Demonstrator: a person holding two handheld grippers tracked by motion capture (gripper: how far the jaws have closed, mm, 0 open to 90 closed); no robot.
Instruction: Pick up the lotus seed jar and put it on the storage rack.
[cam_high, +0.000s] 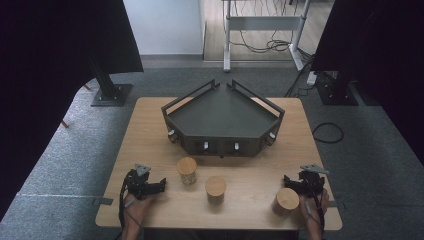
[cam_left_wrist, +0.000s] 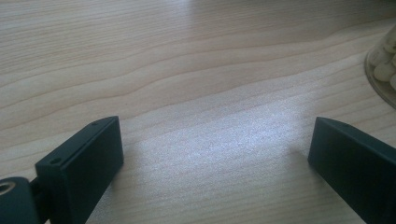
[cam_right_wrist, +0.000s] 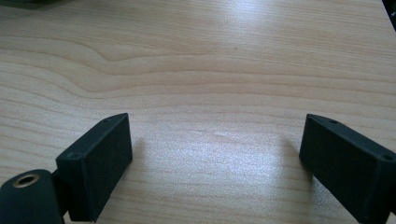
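Wooden bench (cam_high: 150, 130), three jars near front edge, both tongs released and empty: start step, next reach right jar (cam_high: 287, 201).

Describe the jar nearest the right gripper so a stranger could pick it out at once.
Start at the dark tray at the back of the wooden table. Three wood-lidded jars stand in front of it. The one meant is at the near right corner, just beside the right gripper, farthest from the tray.
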